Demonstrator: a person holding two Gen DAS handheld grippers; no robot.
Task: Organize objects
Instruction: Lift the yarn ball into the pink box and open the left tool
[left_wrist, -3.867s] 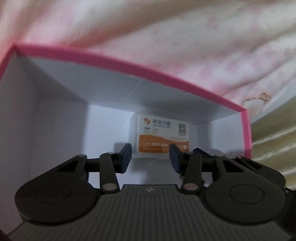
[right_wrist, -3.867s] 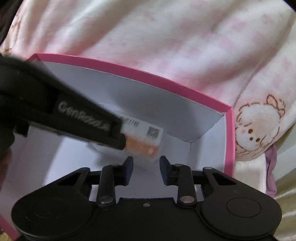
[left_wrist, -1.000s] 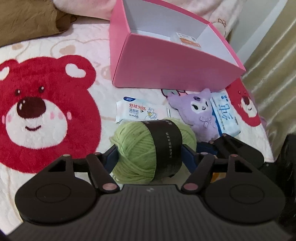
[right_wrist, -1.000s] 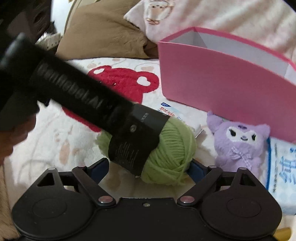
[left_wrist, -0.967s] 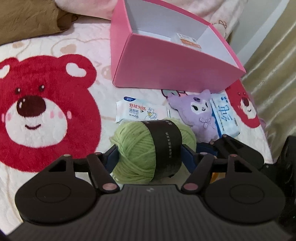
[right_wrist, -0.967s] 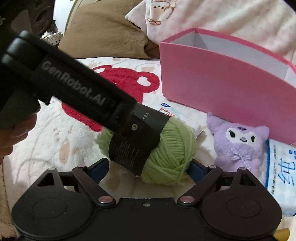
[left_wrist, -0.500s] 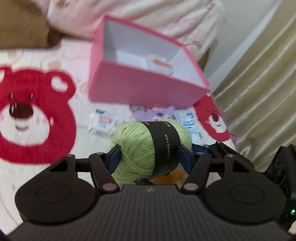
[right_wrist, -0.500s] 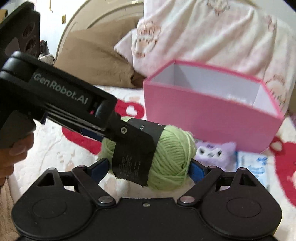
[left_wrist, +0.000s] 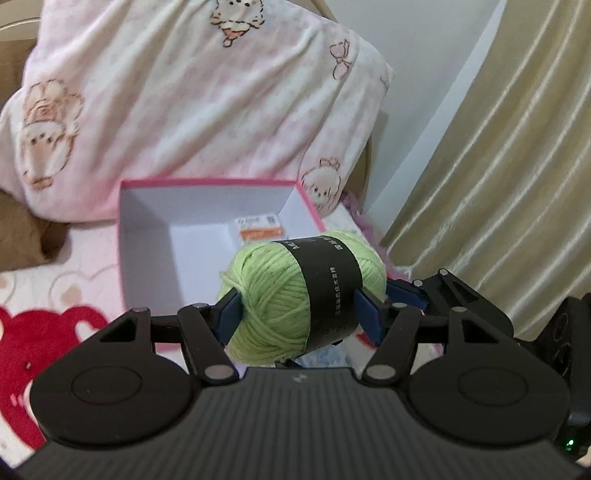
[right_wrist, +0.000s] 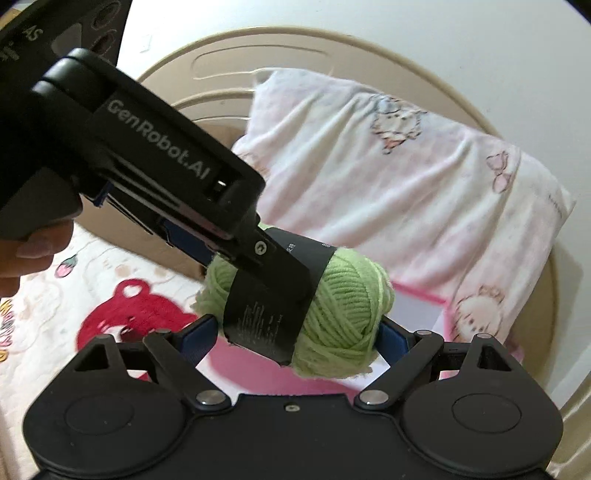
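Green yarn, wound into a ball (left_wrist: 275, 295) with a black paper band (left_wrist: 327, 291) round its middle, is what we see lifted in the air in front of the open pink box (left_wrist: 218, 184). The band carries small pale print in both views, but it is too fine for us to read. The left gripper (left_wrist: 299, 314) is clamped on the ball, one blue pad against the bare yarn on the left and the other against the band on the right. The right gripper (right_wrist: 295, 338) grasps the same ball from another side, its blue pads pressing the two ends.

From the right wrist view, the left gripper's black body (right_wrist: 147, 147) crosses the picture and bears the white lettering "GenRobot.AI"; a hand (right_wrist: 29, 254) holds it at the left edge.

Inside the box, whose walls are white, lies a small packet (left_wrist: 260, 229) with an orange strip and what may be a square code, though blur leaves its writing unreadable. Behind the box a pale pink pillow (left_wrist: 184, 92) printed with cartoon figures leans up. The bed cover (left_wrist: 40, 332) shows a red bear, and a cream curtain (left_wrist: 498, 166) hangs at the right.
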